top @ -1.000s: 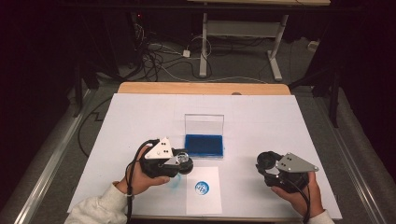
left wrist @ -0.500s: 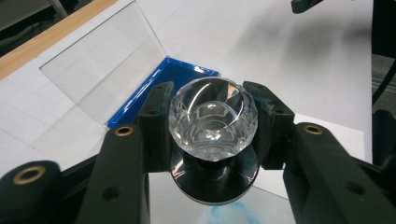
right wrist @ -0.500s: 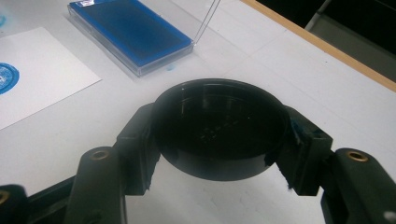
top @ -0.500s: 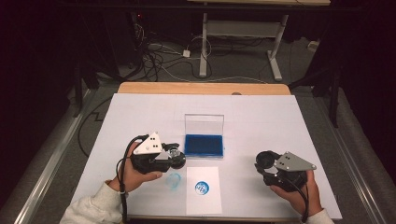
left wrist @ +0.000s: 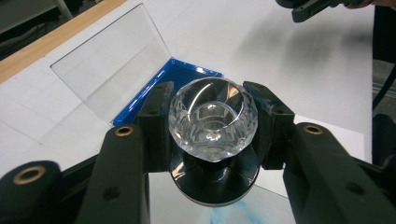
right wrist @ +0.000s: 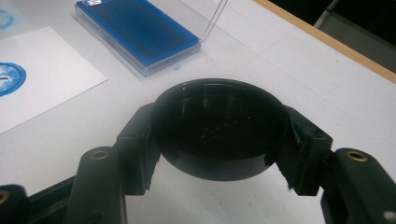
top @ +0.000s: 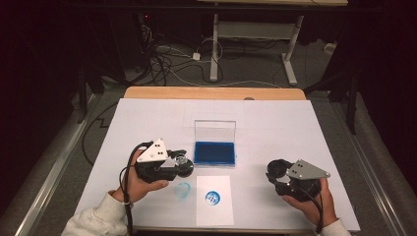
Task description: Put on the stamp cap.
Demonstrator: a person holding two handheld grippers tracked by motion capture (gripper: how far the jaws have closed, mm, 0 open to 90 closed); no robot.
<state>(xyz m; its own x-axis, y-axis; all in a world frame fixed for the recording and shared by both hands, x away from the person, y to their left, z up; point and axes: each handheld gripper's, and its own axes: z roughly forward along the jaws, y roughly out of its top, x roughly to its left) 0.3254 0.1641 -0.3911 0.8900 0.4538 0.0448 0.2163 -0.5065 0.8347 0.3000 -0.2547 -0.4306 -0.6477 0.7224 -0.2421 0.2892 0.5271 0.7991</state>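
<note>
Now the left gripper [top: 178,162] hovers at the near left of the white table [top: 295,128], its jaws closed tight on a round stamp with a faceted clear crystal knob and black base [left wrist: 213,122], held just left of the open blue ink pad in its clear hinged case [top: 214,152]. Just near of it lies a white sheet of paper bearing a round blue stamp print [top: 213,197]. At the near right, the right gripper [top: 276,173] clamps a round black cap [right wrist: 219,126] between its jaws.

bright tabletop, dark surroundings, soft focus
</note>
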